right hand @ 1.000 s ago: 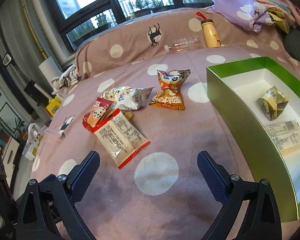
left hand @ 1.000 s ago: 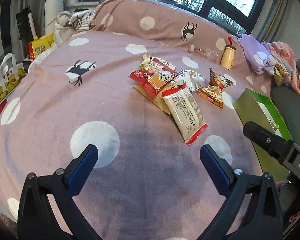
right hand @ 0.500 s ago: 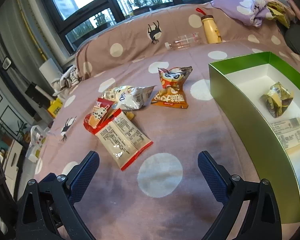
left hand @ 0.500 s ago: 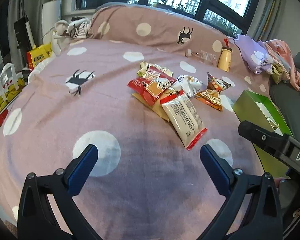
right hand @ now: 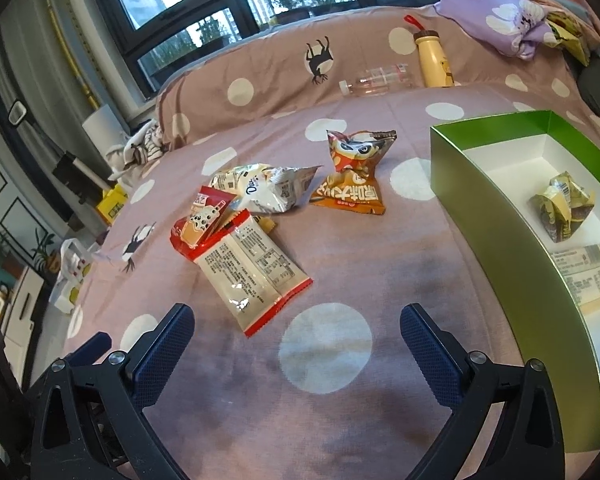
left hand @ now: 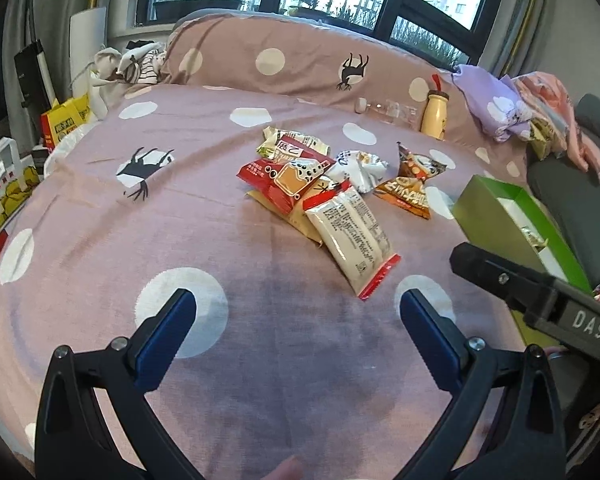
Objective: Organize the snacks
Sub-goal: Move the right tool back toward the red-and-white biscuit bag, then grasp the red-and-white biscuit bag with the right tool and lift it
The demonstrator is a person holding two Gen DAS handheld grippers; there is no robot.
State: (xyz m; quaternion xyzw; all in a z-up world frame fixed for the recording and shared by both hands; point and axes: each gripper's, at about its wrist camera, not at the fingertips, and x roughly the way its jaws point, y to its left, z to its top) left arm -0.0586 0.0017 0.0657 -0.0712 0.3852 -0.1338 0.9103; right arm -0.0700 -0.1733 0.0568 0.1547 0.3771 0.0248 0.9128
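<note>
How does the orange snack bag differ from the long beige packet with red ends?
The orange bag is puffy and pinched at the middle; the beige packet is flat and long. The orange bag lies alone; the beige packet overlaps a red packet. Both lie on the bedspread, outside the green box.

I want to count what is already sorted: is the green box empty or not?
Not empty. The green box already holds two snacks: a crumpled olive packet and a flat pale packet lying on its white floor.
</note>
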